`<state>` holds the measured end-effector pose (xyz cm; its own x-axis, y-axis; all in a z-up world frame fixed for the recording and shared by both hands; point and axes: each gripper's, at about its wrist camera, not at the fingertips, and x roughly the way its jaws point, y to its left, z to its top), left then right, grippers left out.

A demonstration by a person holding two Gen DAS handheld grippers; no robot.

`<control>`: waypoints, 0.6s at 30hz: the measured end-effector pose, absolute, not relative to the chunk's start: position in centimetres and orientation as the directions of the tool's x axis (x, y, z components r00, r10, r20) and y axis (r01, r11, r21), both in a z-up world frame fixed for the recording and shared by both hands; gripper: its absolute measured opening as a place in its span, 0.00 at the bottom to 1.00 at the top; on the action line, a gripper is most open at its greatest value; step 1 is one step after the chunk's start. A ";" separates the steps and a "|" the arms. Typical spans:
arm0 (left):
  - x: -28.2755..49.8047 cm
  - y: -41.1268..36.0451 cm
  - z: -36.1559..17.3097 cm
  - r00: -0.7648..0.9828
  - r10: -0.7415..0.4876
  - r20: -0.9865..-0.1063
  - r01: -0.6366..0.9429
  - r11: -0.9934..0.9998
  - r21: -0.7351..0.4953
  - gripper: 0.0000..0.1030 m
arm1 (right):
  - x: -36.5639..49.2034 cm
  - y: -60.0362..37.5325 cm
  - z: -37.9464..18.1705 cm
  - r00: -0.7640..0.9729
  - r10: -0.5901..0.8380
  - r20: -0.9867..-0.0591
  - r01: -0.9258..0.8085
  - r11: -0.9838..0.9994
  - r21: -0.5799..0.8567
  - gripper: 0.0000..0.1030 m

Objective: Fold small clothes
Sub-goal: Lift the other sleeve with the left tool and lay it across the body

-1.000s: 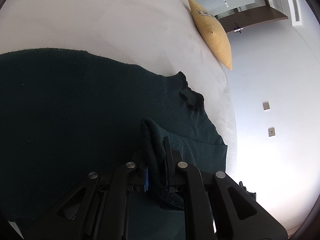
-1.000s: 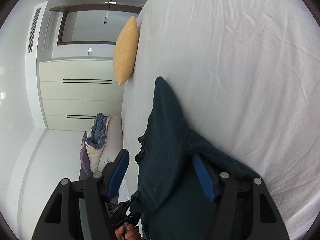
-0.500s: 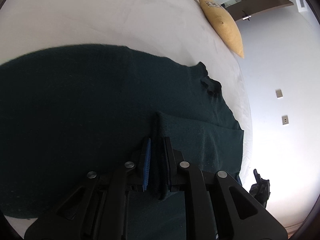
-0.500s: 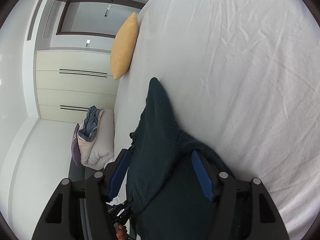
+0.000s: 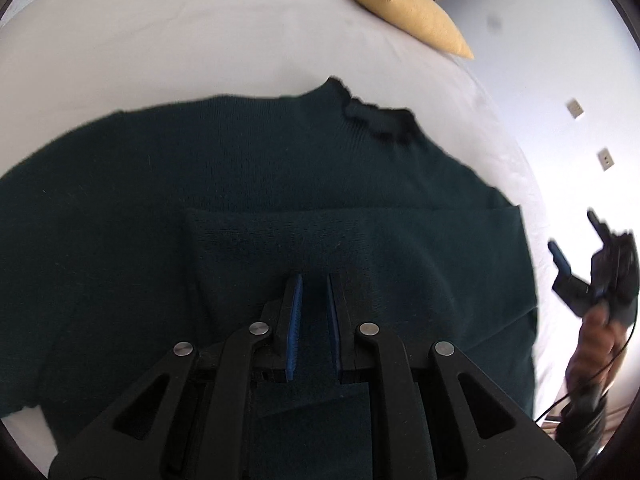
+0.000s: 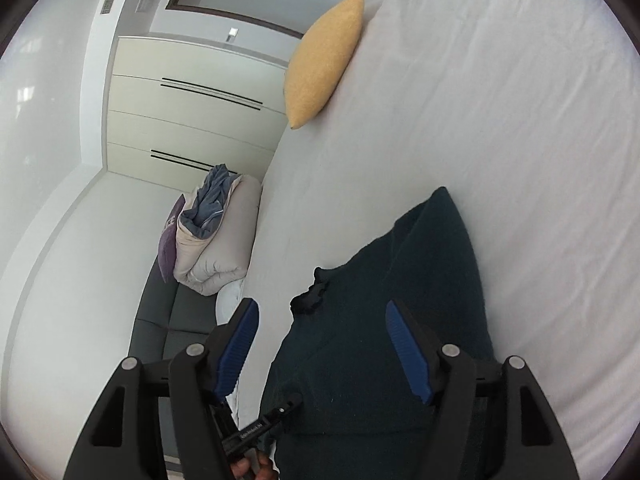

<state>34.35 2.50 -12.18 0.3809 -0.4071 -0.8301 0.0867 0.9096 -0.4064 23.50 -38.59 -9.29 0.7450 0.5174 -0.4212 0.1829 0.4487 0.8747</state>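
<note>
The left gripper (image 5: 313,304) stood narrowly parted and gripped nothing, above a sleeve (image 5: 352,240) folded across the dark sweater (image 5: 168,184) on the bed (image 5: 180,40). The right gripper (image 6: 322,344) gaped wide; the sweater's lower part was cut off.

Bare white bed sheet (image 6: 500,120) all round my dark sweater (image 5: 280,184), nothing blocking the far side or its right side. Only obstacle on the bed is the yellow pillow (image 5: 404,16) at the corner, well apart from the collar. Bedding pile (image 6: 216,236) sits off the bed (on the sofa).
</note>
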 end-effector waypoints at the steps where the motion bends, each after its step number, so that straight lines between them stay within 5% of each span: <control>1: 34.2 2.5 -12.3 0.391 -0.414 -0.822 0.096 0.907 -0.411 0.11 | 24.6 -38.8 -10.3 0.728 0.531 -0.435 0.195 0.448 0.873 0.71; 3: 34.0 2.8 -12.4 0.393 -0.435 -0.810 0.107 0.897 -0.429 0.11 | 26.3 -39.1 -12.7 0.677 0.556 -0.481 0.243 0.449 0.860 0.73; 6: 33.9 2.9 -12.5 0.386 -0.452 -0.804 0.133 0.890 -0.436 0.11 | 25.9 -39.4 -13.8 0.677 0.569 -0.466 0.232 0.435 0.870 0.63; 18: 32.8 7.1 -11.5 0.438 -0.493 -0.752 0.069 0.852 -0.519 0.11 | 17.0 -37.8 -12.0 0.637 0.610 -0.471 0.222 0.439 0.870 0.66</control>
<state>32.85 7.10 -11.45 0.4377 -0.4931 -0.7518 0.0692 0.8522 -0.5187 16.95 -37.77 -11.98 0.6374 0.6100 -0.4708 0.2224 0.4393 0.8704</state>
